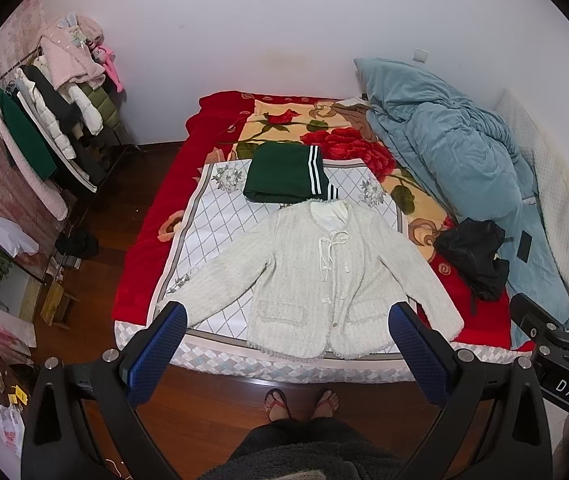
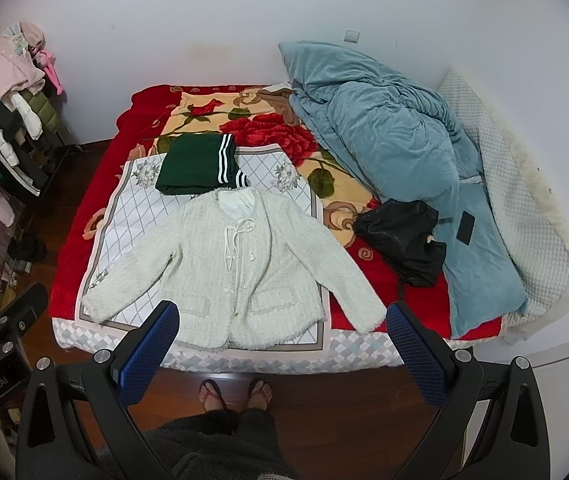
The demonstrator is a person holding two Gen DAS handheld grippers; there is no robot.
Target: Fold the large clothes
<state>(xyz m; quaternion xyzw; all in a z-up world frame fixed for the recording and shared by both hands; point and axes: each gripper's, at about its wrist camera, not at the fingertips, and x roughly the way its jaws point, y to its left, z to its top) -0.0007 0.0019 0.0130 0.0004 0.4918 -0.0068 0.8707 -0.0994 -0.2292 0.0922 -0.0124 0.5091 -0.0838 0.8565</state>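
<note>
A white knitted cardigan (image 1: 316, 276) lies flat and face up on a white diamond-patterned cloth (image 1: 220, 220) at the near edge of the bed, sleeves spread to both sides; it also shows in the right wrist view (image 2: 240, 264). A folded dark green garment with white stripes (image 1: 288, 174) lies just beyond its collar, and also shows in the right wrist view (image 2: 200, 166). My left gripper (image 1: 288, 316) is open and empty, held above the floor in front of the bed. My right gripper (image 2: 282, 314) is open and empty, held the same way beside it.
A red rose blanket (image 1: 348, 144) covers the bed. A blue duvet (image 1: 452, 148), a black bag (image 1: 474, 252) and a phone (image 1: 523, 245) lie on the right. A full clothes rack (image 1: 56, 120) stands left. The person's sandalled feet (image 1: 302, 402) stand on the wooden floor.
</note>
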